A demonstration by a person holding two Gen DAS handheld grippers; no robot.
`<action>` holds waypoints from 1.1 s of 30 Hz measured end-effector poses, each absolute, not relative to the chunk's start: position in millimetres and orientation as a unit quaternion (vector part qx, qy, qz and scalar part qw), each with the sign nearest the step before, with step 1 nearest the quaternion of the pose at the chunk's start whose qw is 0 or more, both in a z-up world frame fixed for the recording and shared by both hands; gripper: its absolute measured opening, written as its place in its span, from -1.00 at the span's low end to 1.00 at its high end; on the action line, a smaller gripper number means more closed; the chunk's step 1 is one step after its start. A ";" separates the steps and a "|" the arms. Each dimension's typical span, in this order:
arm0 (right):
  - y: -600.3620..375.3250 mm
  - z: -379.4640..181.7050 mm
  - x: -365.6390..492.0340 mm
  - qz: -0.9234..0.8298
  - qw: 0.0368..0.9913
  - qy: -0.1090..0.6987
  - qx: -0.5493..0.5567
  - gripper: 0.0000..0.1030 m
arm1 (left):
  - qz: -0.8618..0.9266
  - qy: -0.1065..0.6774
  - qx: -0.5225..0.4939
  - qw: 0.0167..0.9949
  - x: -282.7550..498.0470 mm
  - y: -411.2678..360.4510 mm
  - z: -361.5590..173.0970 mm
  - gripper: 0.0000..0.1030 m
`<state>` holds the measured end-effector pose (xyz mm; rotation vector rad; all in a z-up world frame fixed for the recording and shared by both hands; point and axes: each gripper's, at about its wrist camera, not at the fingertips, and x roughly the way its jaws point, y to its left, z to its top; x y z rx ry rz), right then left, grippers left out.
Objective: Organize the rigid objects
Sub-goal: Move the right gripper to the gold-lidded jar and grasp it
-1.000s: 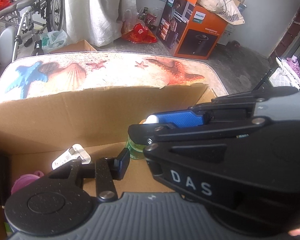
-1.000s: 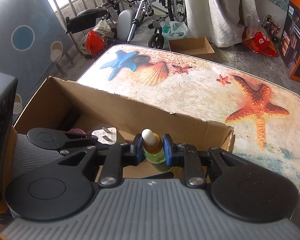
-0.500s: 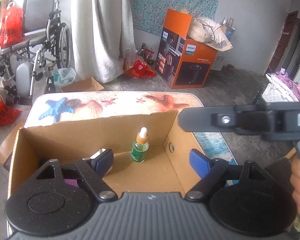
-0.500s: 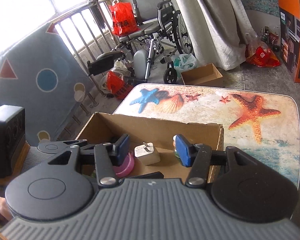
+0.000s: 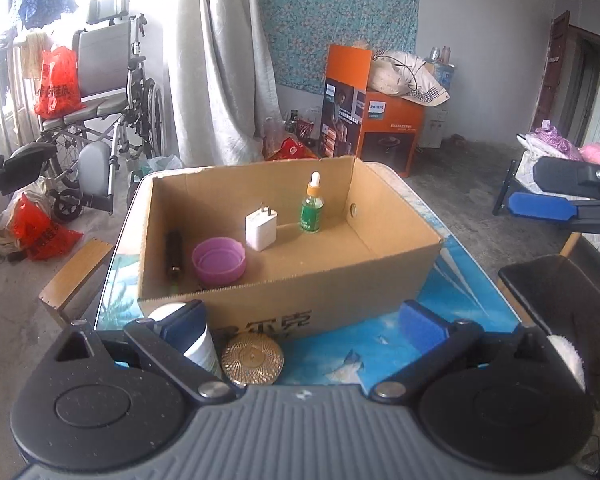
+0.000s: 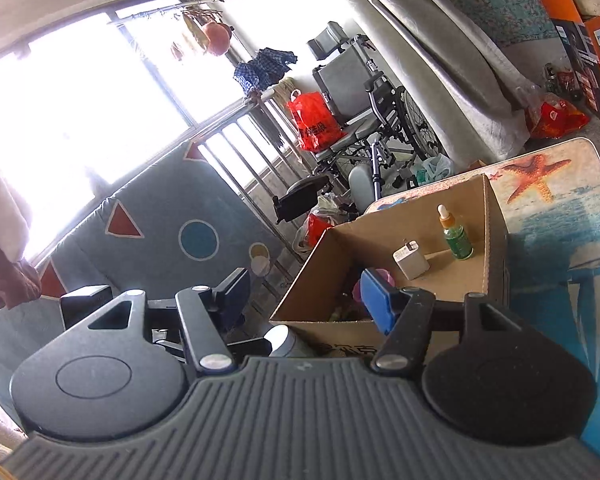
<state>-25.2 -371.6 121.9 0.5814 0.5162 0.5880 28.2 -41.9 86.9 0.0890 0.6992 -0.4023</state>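
An open cardboard box (image 5: 396, 256) on the beach-print table (image 5: 384, 340) holds a green dropper bottle (image 5: 311, 207), a white charger plug (image 5: 261, 227), a purple lid (image 5: 219, 261) and a dark cylinder (image 5: 174, 254). In front of the box stand a white jar (image 5: 204, 354) and a gold round compact (image 5: 252, 364). My left gripper (image 5: 303, 326) hovers short of the box, its jaws opening wide and gripping nothing. My right gripper (image 6: 304, 300) is back from the box (image 6: 496, 224), its jaws opening and empty; the dropper bottle (image 6: 456, 236) stands free inside.
A wheelchair (image 5: 100, 112) and red bags (image 5: 36, 232) are on the floor at the left. An orange carton (image 5: 372, 120) stands behind the table. A black seat (image 5: 556, 300) is at the right. A wooden stool (image 5: 76, 276) sits by the table's left edge.
The right gripper let go of the dropper bottle, which now stands in the box. Both grippers drew back and rose away from the box, and both opened wider.
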 end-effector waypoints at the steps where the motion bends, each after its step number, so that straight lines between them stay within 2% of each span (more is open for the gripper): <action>1: -362.6 109.8 -27.1 0.284 0.879 0.257 0.284 0.19 | -0.189 0.349 0.045 0.917 25.9 -40.4 76.8 0.99; 9: -287.1 48.2 10.1 0.285 0.843 0.355 0.286 0.19 | -0.171 0.368 0.043 0.913 24.9 -31.2 13.6 0.98; 19: -230.2 -6.4 85.6 0.266 0.816 0.434 0.273 -0.04 | -0.179 0.371 0.070 0.908 46.1 -36.3 -28.7 0.88; 27: -212.1 -24.7 114.8 0.248 0.812 0.465 0.252 -0.27 | -0.192 0.368 0.042 0.909 55.9 -31.3 -42.7 0.80; 33: -203.9 -22.9 116.6 0.255 0.813 0.469 0.232 -0.28 | -0.199 0.363 0.049 0.909 56.0 -30.5 -42.5 0.79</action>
